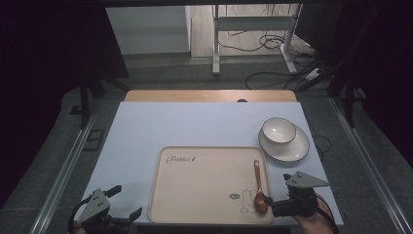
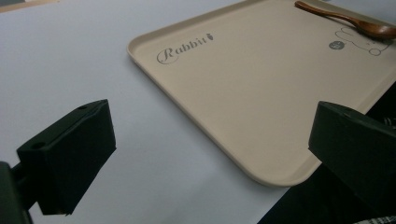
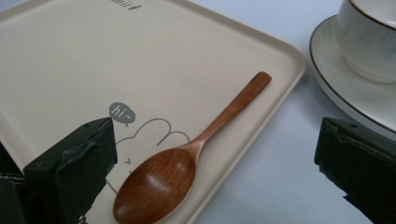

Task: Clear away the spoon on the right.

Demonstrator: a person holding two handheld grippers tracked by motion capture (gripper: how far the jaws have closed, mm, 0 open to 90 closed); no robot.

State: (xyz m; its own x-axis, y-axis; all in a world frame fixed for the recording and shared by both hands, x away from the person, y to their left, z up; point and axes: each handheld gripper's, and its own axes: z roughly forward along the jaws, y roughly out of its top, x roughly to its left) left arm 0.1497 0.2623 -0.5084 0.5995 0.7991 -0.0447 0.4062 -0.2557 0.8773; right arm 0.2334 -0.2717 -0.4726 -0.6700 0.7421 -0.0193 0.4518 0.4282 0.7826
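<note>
Right now my right gripper [image 3: 215, 172] sits with its jaws spread wide and nothing between them, the wooden spoon [image 3: 187, 154] lying just ahead of it and slightly toward its left jaw. The spoon's bowl is nearest me and its handle runs away toward the far rim of the beige tray [image 3: 70, 60]. I judge the step in hand to be picking up the spoon. To do it well I'd shift a little left so the thin neck is centred between the jaws, come down low, and close across the handle, not the rounded bowl, which would likely slip. The bowl on its saucer [image 3: 355, 88] stands beyond my right jaw, so I'd keep clear of it. My left gripper [image 1: 113, 208] waits wide open and empty, off the tray's corner.
</note>
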